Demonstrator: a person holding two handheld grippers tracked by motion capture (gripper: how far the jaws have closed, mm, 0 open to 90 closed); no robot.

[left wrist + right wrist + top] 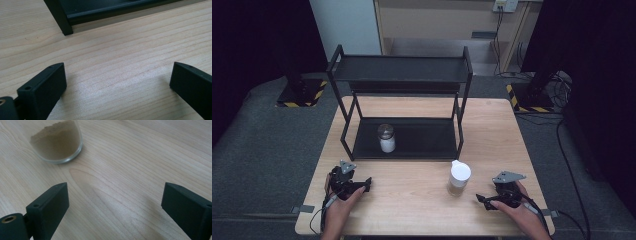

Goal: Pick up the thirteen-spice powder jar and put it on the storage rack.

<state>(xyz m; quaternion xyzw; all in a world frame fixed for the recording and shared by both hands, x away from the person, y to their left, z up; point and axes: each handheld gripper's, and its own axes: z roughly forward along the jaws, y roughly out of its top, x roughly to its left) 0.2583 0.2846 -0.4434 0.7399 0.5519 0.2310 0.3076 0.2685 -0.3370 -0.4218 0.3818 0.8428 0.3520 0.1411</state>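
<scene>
A glass jar of brown powder [459,178] with a white lid stands on the wooden table [412,200], right of centre. In the right gripper view the same jar [57,142] sits ahead and to the left, apart from the jaws. My right gripper [484,201] [115,197] rests low over the table to the jar's right, open, with bare wood between its jaws. At the table's front left, my left gripper [364,184] [117,75] is open too and holds nothing. A second jar with white contents [386,138] stands on the lower shelf of a black rack [362,150].
The two-tier black rack spans the back half of the table; its front leg [62,22] and lower shelf edge lie just ahead of my left gripper. Bare wood stretches between the two grippers. Cables [572,165] run over the floor at the right.
</scene>
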